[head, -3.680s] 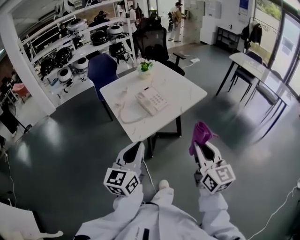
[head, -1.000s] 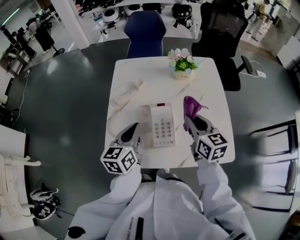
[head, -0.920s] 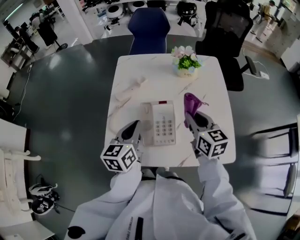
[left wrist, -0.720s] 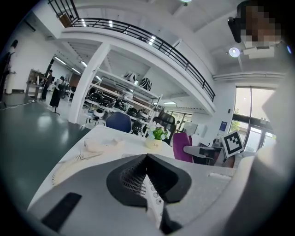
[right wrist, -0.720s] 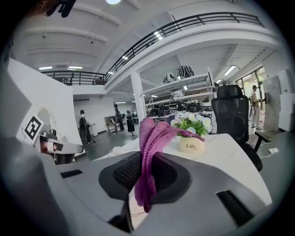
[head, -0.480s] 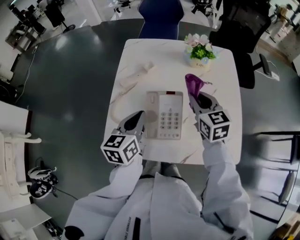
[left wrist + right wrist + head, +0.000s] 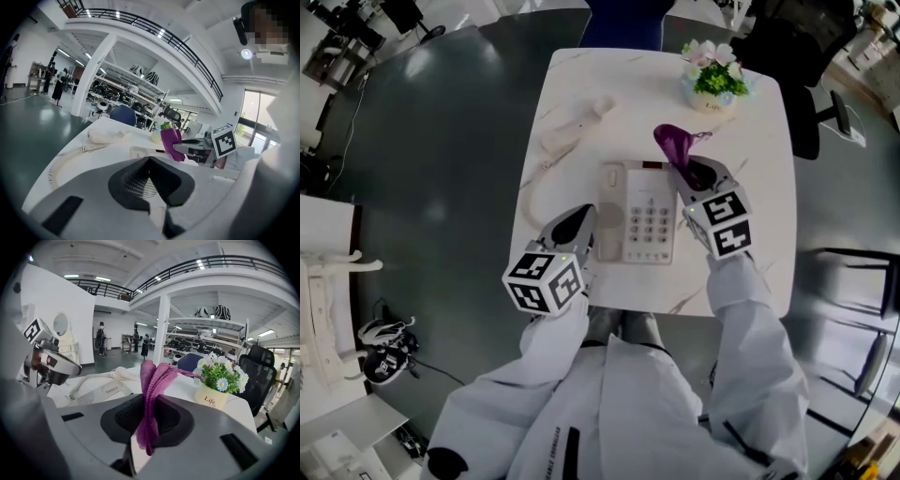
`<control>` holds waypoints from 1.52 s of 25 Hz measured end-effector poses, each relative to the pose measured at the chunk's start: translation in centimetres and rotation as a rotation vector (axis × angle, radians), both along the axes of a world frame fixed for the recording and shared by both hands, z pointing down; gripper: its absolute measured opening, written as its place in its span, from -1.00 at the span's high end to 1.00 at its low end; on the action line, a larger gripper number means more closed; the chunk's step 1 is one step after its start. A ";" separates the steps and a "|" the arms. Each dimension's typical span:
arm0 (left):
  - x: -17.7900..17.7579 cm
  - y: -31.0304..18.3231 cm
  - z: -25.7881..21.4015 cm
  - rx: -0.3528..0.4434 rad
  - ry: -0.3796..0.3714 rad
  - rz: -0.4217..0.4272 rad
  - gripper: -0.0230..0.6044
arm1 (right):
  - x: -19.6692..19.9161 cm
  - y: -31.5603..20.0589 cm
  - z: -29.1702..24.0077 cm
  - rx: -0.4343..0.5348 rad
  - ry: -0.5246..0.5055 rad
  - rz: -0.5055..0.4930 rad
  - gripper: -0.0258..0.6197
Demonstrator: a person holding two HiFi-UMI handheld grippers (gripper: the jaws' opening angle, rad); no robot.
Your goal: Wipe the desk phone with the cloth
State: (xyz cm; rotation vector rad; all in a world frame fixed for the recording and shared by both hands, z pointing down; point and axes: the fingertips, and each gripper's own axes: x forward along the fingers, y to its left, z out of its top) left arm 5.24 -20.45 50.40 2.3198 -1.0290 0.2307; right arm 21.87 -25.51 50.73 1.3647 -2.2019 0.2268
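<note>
Jaws on right gripper (image 7: pixel 692 175) clench cloth (image 7: pixel 673 142) at phone's (image 7: pixel 642 211) one o'clock for wiping; left gripper's (image 7: pixel 579 223) closed, empty, at nine.

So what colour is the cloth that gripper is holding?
Purple all over; the woven cloth shows best in the right gripper view.

Glossy dark grey floor (image 7: pixel 441 141) all round a white marbled table (image 7: pixel 764 159) at frame centre. Blue chair (image 7: pixel 623 13) at top edge, black office chair (image 7: pixel 802 42) at upper right. In the left gripper view: white column (image 7: pixel 95 75) left of centre, railed balcony (image 7: pixel 154 30) overhead, stocked shelves (image 7: pixel 119 88) mid-frame, bright window (image 7: pixel 251 119) at right, round ceiling light (image 7: pixel 247 54) at upper right.
</note>
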 end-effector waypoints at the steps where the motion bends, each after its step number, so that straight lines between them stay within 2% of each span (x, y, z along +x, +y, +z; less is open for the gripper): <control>1: 0.0 -0.1 0.1 -0.002 0.000 0.003 0.93 | -0.3 0.0 0.3 -0.009 0.012 -0.012 0.83; 8: -0.4 -0.3 0.7 -0.010 0.001 0.007 0.94 | -1.4 0.1 1.3 -0.054 0.032 -0.067 0.81; 25: 0.0 0.3 0.9 -0.013 0.001 0.054 0.93 | -3.7 2.6 3.2 -0.259 -0.007 -0.182 0.80; 38: -0.1 1.3 1.1 -0.012 -0.011 0.098 0.93 | -4.1 4.5 4.0 -0.315 -0.034 -0.177 0.80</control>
